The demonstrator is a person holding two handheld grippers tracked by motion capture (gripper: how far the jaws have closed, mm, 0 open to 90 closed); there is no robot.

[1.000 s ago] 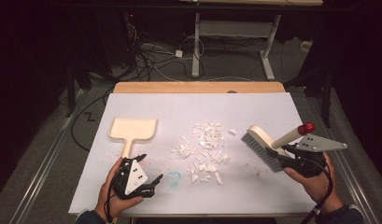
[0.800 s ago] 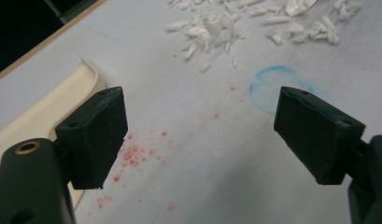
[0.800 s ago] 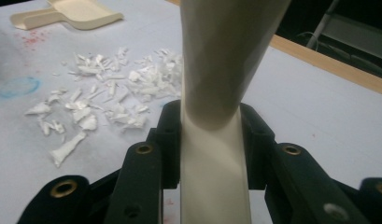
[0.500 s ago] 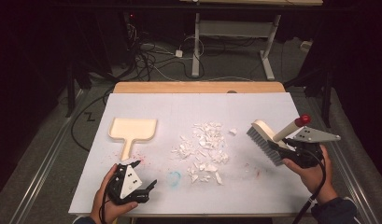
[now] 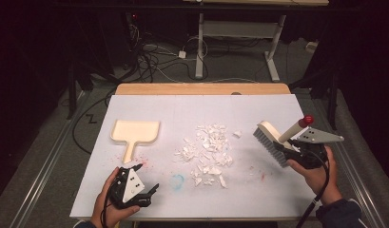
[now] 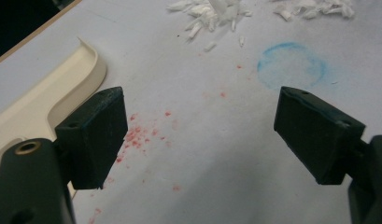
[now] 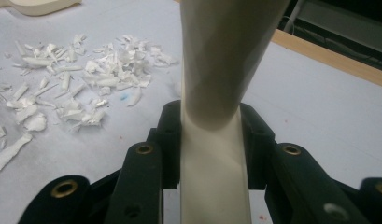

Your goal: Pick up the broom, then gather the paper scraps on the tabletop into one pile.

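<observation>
A pile of white paper scraps (image 5: 209, 149) lies in the middle of the white table cover (image 5: 197, 111). A cream dustpan (image 5: 134, 133) rests flat to its left, handle toward me; its rim (image 6: 62, 91) is at the left in the left gripper view. My right gripper (image 5: 291, 151) is shut on the cream handle (image 7: 216, 154) of a hand brush (image 5: 270, 141) with a red tip, held tilted to the right of the scraps (image 7: 72, 88). My left gripper (image 5: 145, 178) hovers open near the front left, below the dustpan's handle, nothing between its pads (image 6: 97, 135).
Red specks (image 6: 137, 135) and a blue ring mark (image 6: 291, 70) stain the cover by the left gripper. The table's wooden far edge (image 5: 201, 89) borders a dark floor with cables and a desk frame (image 5: 235, 33).
The right hand has drifted slightly with the brush, which sits a little lower. The left gripper has shifted toward the front edge.
</observation>
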